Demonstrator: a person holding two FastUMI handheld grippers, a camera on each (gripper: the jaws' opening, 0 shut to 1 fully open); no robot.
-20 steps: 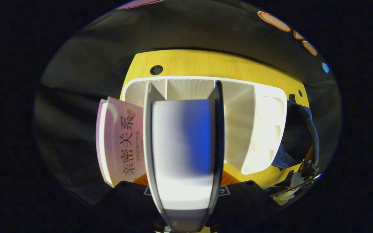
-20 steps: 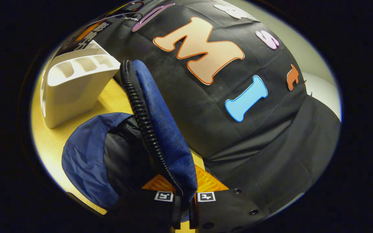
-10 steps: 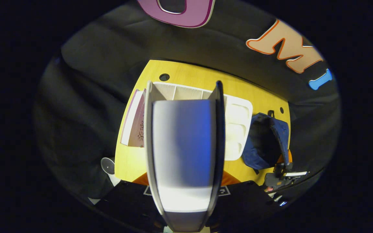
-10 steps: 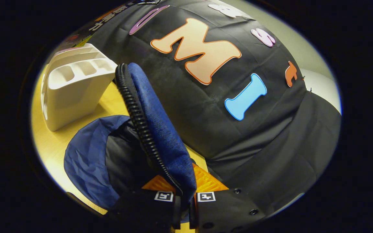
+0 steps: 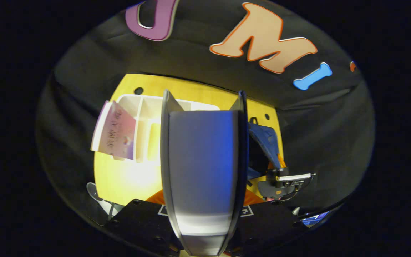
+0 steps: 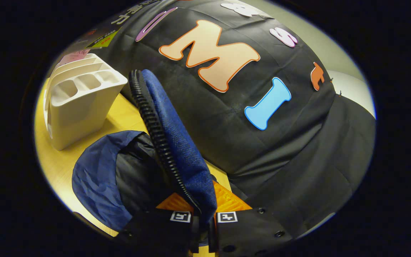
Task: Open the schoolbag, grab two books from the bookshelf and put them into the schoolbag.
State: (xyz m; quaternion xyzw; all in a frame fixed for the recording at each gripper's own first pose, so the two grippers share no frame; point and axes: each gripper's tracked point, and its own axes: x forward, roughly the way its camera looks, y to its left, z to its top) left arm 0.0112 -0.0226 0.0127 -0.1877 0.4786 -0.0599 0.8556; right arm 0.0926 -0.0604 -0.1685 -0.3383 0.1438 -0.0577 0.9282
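Held book: the left claw (image 5: 202, 214) pinches a book (image 5: 202, 160) edge-on between its two fingers; the cover toward the camera is pale grey-white shading to blue on one side, blurred, with dark curved edges running up both flanks.
Book and claw: the book rises straight out of the left claw, standing above the yellow surface (image 5: 127, 178) and hiding the middle of the bookshelf behind it.
Second book: a pink-and-white book (image 5: 114, 134) leans tilted at the outer end of the white bookshelf (image 5: 145, 125), well apart from the left claw.
Bookshelf: a white plastic rack with upright dividers and open compartments; in the right gripper view it stands on the surface (image 6: 59, 164) as a white bookshelf (image 6: 80, 100), just beside the bag.
Schoolbag: dark blue fabric with a black lining and a black ribbed zipper edge; its mouth is open. In the left gripper view the schoolbag (image 5: 266, 142) sits beyond the held book, next to the bookshelf.
Right claw: the right claw (image 6: 202, 223) is pressed together on the raised flap of the schoolbag (image 6: 177, 142), holding that flap upright over the open mouth; the rest of the bag lies slumped on the surface below.
Right claw seen from the left: the right claw (image 5: 280, 182) sits at the bag's near edge.
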